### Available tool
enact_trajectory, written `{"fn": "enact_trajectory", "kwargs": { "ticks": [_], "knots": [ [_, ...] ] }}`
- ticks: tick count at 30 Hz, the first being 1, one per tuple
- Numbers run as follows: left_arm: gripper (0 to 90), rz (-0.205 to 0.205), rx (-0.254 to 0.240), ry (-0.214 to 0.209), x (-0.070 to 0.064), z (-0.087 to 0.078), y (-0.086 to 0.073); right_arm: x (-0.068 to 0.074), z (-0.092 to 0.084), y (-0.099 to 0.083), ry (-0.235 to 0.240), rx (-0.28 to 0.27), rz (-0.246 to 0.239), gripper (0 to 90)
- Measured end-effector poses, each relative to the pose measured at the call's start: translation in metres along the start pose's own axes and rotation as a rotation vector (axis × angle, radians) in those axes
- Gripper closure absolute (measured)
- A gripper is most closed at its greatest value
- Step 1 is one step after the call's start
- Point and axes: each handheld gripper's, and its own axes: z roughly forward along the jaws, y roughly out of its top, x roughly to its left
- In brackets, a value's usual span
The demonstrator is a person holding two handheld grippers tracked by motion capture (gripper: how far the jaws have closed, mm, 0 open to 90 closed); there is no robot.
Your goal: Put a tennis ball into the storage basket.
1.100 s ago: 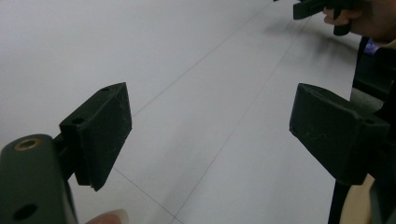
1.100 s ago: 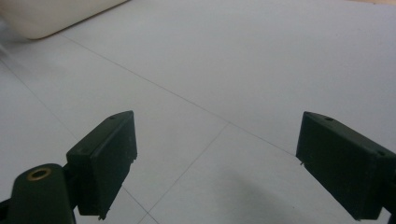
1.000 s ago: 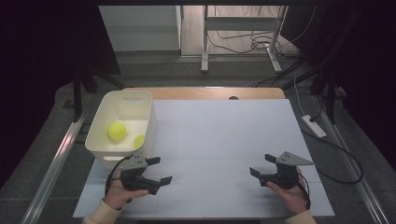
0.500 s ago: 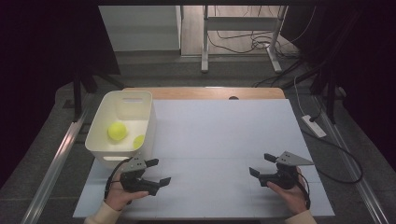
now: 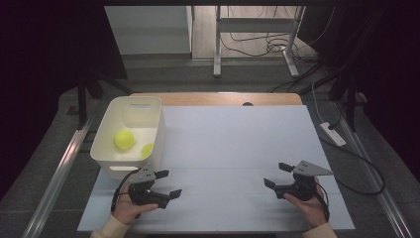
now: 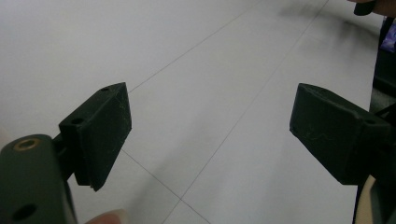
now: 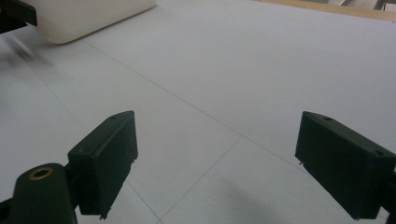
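A white bin (image 5: pixel 110 155) stands at the table's left and holds two yellow-green balls, one (image 5: pixel 124 139) larger in view than the other (image 5: pixel 147 150) by the bin's right wall. My left gripper (image 5: pixel 169 183) lies low over the white table just in front of the bin, pointing right. It is open with nothing between its jaws (image 6: pixel 210 135). My right gripper (image 5: pixel 277 174) is held near the front right, pointing left, also open and empty (image 7: pixel 217 158). The bin's corner (image 7: pixel 88 16) shows far off in the right gripper view.
The white tabletop (image 5: pixel 237 144) stretches between the two grippers, with a wooden strip (image 5: pixel 218 99) along its far edge. A power strip (image 5: pixel 333 134) and cables lie on the floor at the right. Metal rails run along both sides of the table.
The left gripper has edged slightly toward the table's near edge. The right gripper has kept still.
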Motion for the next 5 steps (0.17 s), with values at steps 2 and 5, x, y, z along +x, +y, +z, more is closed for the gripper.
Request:
{"fn": "enact_trajectory", "kwargs": {
  "ticks": [2,5],
  "knots": [
    [13.9,0.003,0.003,0.004,0.0001,0.0001,0.0002,-0.0001,-0.0003,0.0,-0.002,0.001,-0.001,12.8],
    [14.2,-0.005,-0.004,0.005,0.0005,0.0,0.0003,-0.001,-0.0007,0.0,0.001,-0.005,0.009,12.8]
  ]
}}
